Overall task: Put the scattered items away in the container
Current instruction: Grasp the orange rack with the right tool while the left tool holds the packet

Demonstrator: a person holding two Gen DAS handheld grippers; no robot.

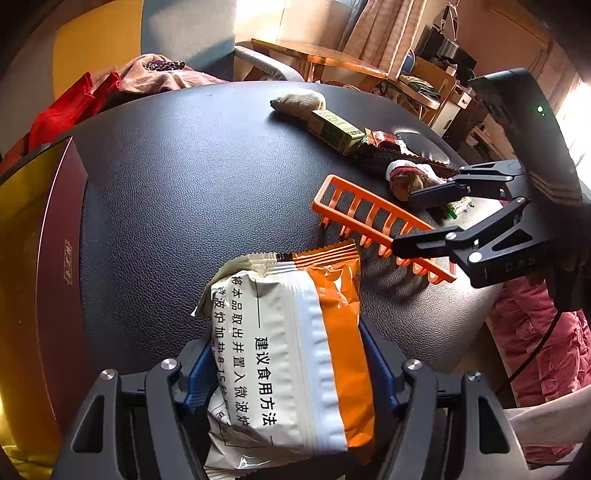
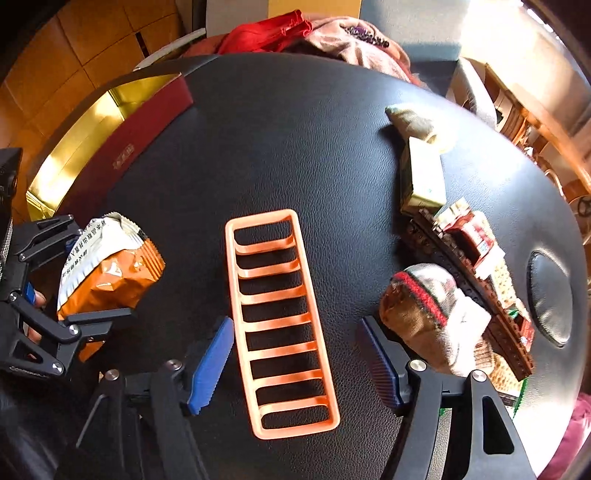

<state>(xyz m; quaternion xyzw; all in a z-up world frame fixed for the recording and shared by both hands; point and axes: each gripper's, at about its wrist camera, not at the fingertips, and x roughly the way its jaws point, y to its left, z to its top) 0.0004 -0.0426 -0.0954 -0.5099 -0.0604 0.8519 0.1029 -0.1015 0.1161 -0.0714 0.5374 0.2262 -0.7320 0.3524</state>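
Note:
A white and orange snack packet (image 1: 295,332) stands between the blue pads of my left gripper (image 1: 288,369), which is shut on it above the black leather tabletop (image 1: 203,177). An orange plastic rack (image 2: 277,324) lies flat on the table. My right gripper (image 2: 295,365) hangs over its near end, open, one blue pad on each side of the rack and neither touching it. The left wrist view shows the same right gripper (image 1: 424,219) over the rack (image 1: 354,223). The red box with a gold inside (image 2: 147,136) sits at the table's left edge.
Along the right side lie a rolled striped sock (image 2: 428,314), a brown studded plate (image 2: 472,295) with small packets (image 2: 472,232), a green and cream carton (image 2: 423,177) and a beige sock (image 2: 410,118). Red and pink cloth (image 2: 295,29) is heaped behind the table.

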